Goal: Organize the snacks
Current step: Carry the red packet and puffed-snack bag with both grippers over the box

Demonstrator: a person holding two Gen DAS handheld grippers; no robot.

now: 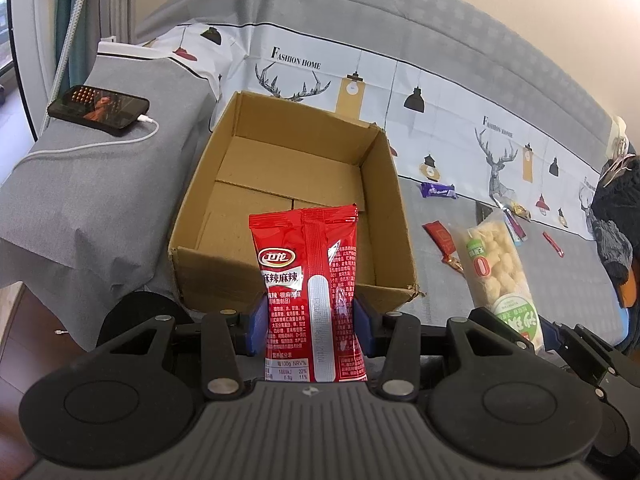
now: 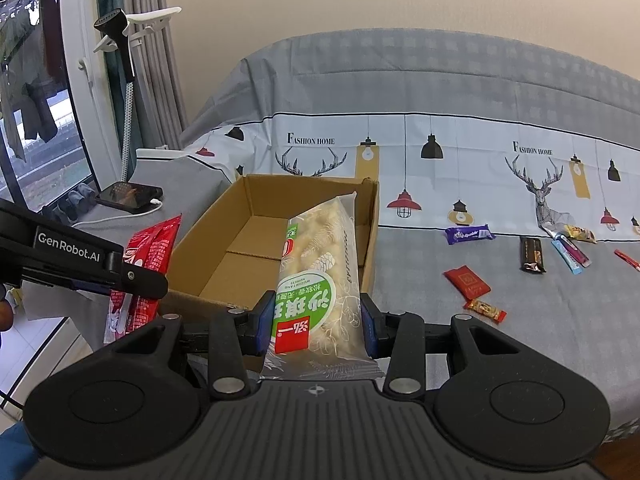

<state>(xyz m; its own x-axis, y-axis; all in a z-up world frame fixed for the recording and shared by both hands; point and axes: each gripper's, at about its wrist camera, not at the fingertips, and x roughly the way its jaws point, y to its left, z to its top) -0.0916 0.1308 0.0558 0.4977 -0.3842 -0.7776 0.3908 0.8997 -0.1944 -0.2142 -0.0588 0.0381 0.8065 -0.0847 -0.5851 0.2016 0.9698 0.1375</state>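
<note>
An open cardboard box stands on the bed, empty inside; it also shows in the right wrist view. My left gripper is shut on a red snack packet, held upright just in front of the box's near wall. My right gripper is shut on a clear packet of pale puffed snacks with a green label, held over the box's near right corner. The red packet and the left gripper show at the left of the right wrist view. The pale packet shows at the right of the left wrist view.
Several small wrapped snacks lie on the grey bedsheet right of the box: a purple bar, a dark bar, a red packet, a small orange candy. A charging phone lies on a grey cushion at left.
</note>
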